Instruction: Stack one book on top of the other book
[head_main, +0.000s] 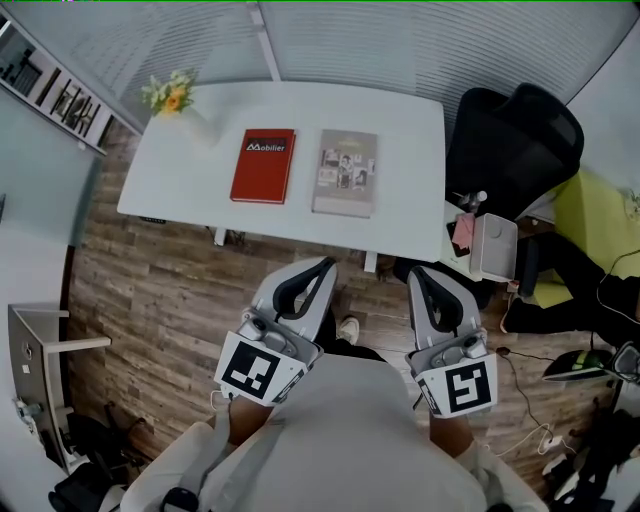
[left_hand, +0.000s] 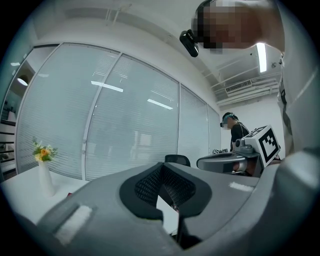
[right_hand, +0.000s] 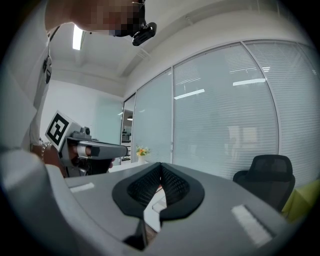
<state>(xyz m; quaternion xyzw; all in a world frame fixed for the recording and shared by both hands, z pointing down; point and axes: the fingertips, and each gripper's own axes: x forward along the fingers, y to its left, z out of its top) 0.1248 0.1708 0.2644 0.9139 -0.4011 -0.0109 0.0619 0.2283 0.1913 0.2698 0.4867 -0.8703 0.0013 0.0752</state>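
Two books lie side by side on the white table (head_main: 400, 130) in the head view: a red book (head_main: 264, 166) on the left and a grey book (head_main: 346, 171) with photos on its cover to its right. My left gripper (head_main: 322, 264) and right gripper (head_main: 420, 273) are held in front of the table's near edge, over the wooden floor, apart from both books. Both are shut with nothing between the jaws. In the left gripper view its jaws (left_hand: 161, 170) meet tip to tip; the right gripper view shows the same (right_hand: 160, 166).
A white vase of flowers (head_main: 172, 96) stands at the table's far left corner. A black office chair (head_main: 515, 135) sits right of the table. A small white shelf (head_main: 490, 245) and cables lie at the right. Blinds cover the glass wall behind.
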